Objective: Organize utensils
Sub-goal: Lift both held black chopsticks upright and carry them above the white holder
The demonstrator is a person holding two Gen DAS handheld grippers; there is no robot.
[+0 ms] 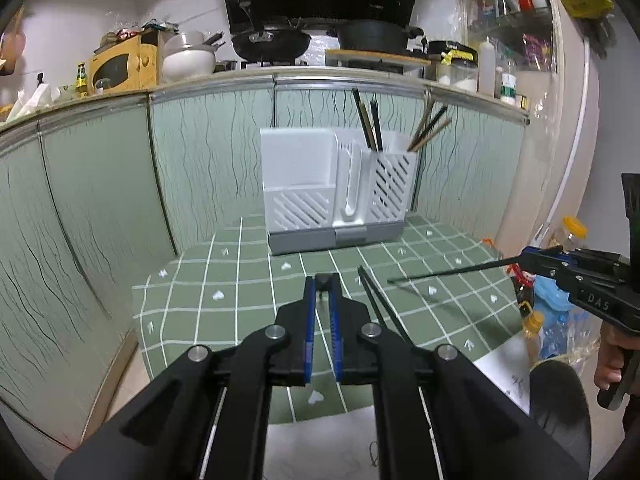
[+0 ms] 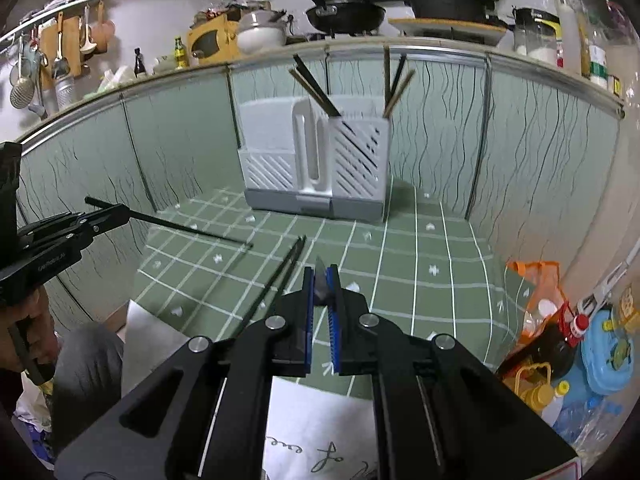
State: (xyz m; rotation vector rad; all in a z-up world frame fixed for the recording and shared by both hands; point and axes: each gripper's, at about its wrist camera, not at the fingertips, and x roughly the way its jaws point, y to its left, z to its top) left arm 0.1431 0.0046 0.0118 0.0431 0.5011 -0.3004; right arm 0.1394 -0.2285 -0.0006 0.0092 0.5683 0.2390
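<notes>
Each hand-held gripper of mine, left (image 1: 323, 280) and right (image 2: 320, 276), is clamped on one black chopstick (image 2: 168, 222), long axis crosswise. The white rack (image 1: 298, 184) stands straight ahead on the table (image 1: 248, 288), right hand-held gripper nearer its chopstick compartment (image 2: 362, 156).

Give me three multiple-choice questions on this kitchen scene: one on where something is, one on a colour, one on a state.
1. Where is the white rack?
A. on the counter
B. at the cloth's far end
C. on the floor

2. The cloth is:
A. red
B. green
C. blue

3. The right gripper is:
A. open
B. shut on a chopstick
C. shut, empty

Answers:
1. B, the rack stands on the cloth by the cabinet fronts.
2. B, it is green with white lines.
3. B, a black chopstick sticks out from its closed tips.
</notes>
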